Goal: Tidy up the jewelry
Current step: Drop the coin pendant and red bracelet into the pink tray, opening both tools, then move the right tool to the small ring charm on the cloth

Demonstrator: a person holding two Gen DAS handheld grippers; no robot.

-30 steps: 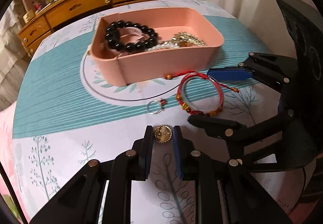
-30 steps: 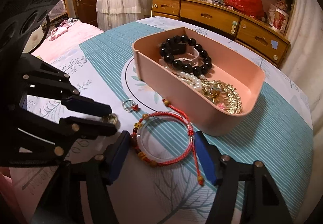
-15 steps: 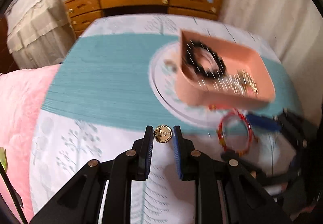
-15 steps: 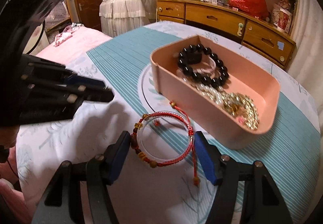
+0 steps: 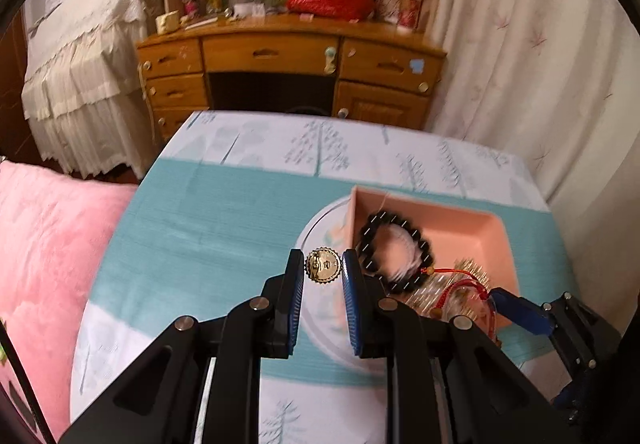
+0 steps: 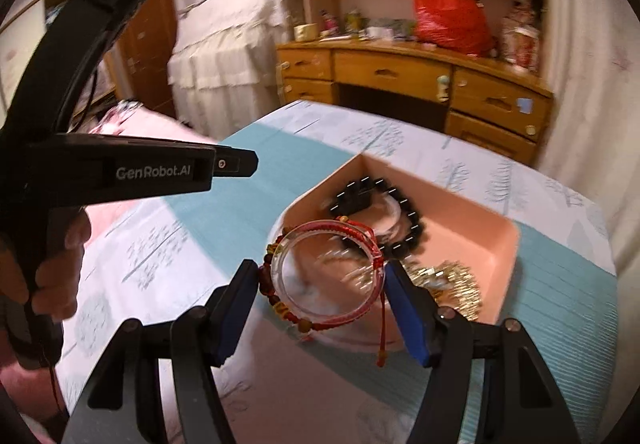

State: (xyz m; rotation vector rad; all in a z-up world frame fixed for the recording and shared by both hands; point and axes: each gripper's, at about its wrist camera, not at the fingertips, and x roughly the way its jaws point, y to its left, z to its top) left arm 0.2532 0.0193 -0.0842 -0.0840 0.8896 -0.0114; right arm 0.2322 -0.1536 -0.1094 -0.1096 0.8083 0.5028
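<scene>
gold pendant (image 5: 323,271) pinched, red bracelet (image 6: 326,276) clamped

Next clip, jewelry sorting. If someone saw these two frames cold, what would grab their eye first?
Probably the gold medallion pinched between the left gripper fingers, held above the table just left of the pink tray. Next, the red corded bangle clamped in the right gripper, held over the tray's near corner. Inside the tray, a black bead bracelet lies toward the back and a gold chain heap nearer the front.
</scene>
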